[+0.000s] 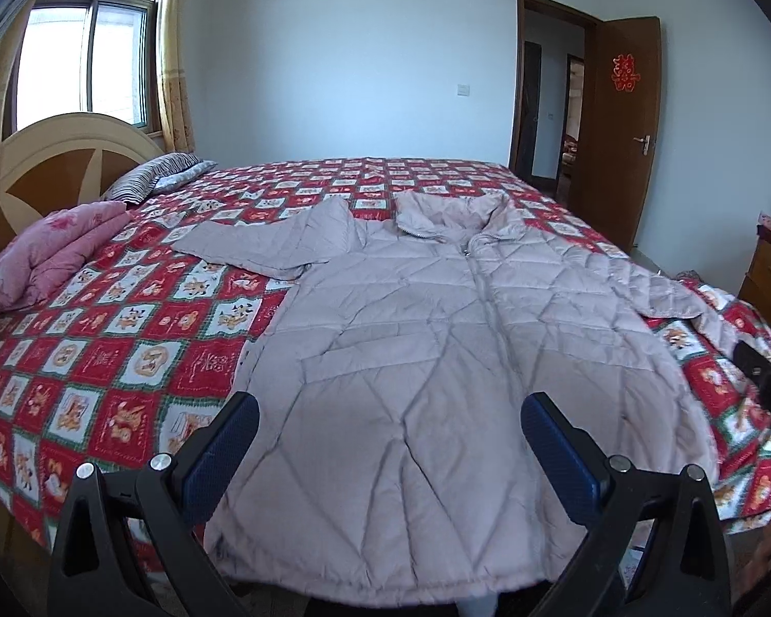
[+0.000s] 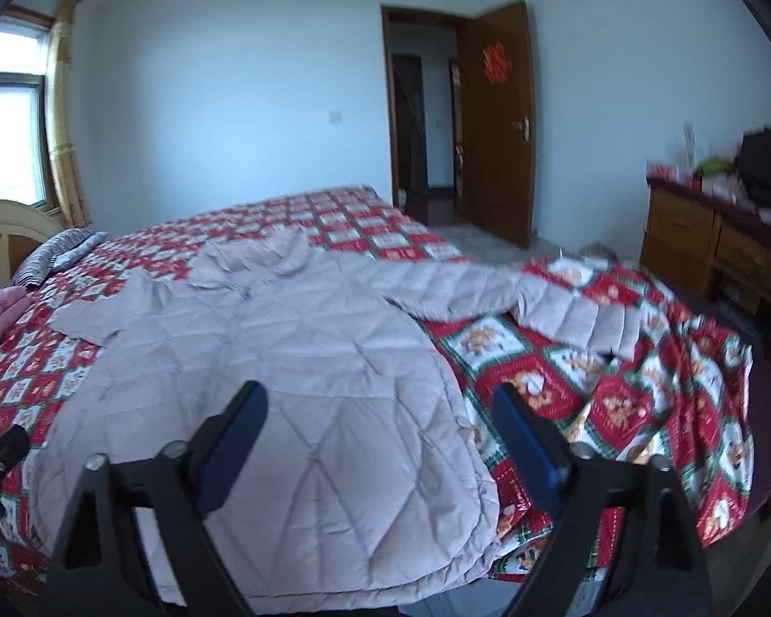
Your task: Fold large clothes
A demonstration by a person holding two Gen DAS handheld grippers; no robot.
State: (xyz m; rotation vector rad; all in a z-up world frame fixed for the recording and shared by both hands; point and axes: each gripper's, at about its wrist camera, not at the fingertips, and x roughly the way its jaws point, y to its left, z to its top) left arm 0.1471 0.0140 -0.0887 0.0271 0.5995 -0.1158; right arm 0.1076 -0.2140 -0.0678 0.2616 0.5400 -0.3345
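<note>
Pink quilted coat (image 1: 437,319) lies front-up and zipped on the red patchwork bedspread (image 1: 128,339), both sleeves thrown outward, hem at the near edge of the bed. Left gripper (image 1: 389,411) and right gripper (image 2: 380,411) hover over the hem, jaws spread, pinching nothing.

Window (image 1: 87,56) daylight; right view blurred.

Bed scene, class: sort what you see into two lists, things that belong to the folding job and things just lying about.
Belongs to the job:
- quilted coat, spread flat, zipped
- left hand-held gripper, open over the hem
- right hand-held gripper, open, nothing held

Just lying about:
- pink folded quilt
- striped pillow
- wooden dresser
- checked bedspread (only the work surface)
</note>
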